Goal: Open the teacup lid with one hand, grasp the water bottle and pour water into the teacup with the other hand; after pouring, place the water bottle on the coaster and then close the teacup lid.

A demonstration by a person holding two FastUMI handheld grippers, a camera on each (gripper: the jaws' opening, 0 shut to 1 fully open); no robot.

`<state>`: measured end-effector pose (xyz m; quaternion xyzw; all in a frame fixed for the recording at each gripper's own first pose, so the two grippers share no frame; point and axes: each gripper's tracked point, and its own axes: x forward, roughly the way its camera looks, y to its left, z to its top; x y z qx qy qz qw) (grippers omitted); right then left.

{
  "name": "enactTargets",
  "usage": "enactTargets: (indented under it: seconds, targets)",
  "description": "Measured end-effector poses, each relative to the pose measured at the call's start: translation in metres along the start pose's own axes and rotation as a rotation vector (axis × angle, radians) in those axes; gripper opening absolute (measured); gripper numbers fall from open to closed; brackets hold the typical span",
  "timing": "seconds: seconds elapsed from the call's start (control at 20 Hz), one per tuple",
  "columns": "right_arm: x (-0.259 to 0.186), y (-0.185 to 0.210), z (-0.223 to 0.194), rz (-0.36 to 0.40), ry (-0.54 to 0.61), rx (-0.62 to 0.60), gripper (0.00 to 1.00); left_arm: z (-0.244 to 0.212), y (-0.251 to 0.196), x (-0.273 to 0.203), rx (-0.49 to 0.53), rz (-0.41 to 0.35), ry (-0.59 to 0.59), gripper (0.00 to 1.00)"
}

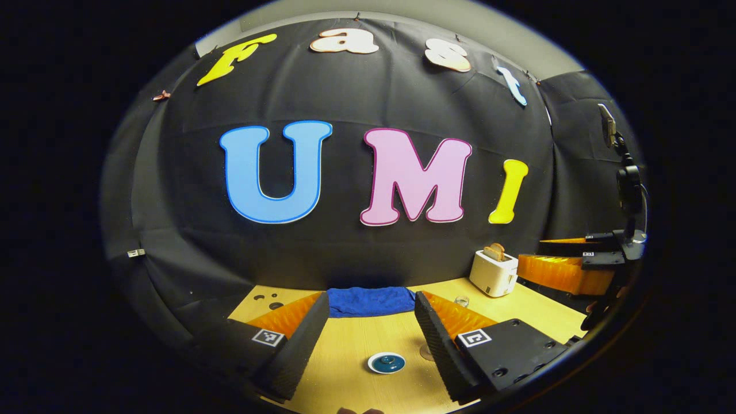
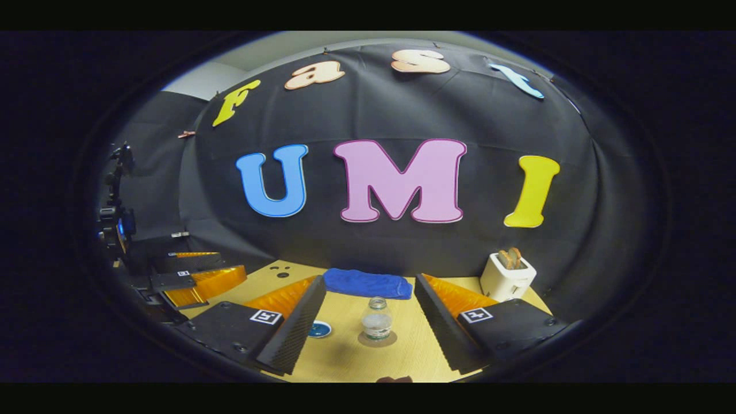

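A small teacup (image 1: 386,363) with a dark blue lid and white rim stands on the wooden table (image 1: 351,345), ahead of and between the fingers of my open left gripper (image 1: 371,307). The lid lies on the cup. In the right gripper view a clear water bottle (image 2: 377,319) stands upright on a round coaster (image 2: 378,339), centred ahead of my open right gripper (image 2: 369,290). The teacup (image 2: 319,329) sits to its left, partly hidden by a finger. Nothing is held between either gripper's fingers. The bottle's top (image 1: 461,300) peeks out behind my left gripper's right finger.
A folded blue cloth (image 1: 371,301) lies at the table's back edge against the wall. A white toaster (image 1: 493,272) with bread slices stands at the back right. The right gripper (image 1: 566,270) hovers at the far right; the left gripper (image 2: 195,282) shows at the left.
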<state>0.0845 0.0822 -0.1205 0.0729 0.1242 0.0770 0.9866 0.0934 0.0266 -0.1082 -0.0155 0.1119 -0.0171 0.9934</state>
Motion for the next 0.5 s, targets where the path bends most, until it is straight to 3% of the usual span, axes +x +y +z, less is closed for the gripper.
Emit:
enactTargets:
  seconds: [0.5]
  targets:
    - [-0.028, -0.009, 0.025, -0.039, -0.046, -0.014, 0.96, 0.01, -0.017, -0.021, 0.032, -0.028, -0.013, 0.94]
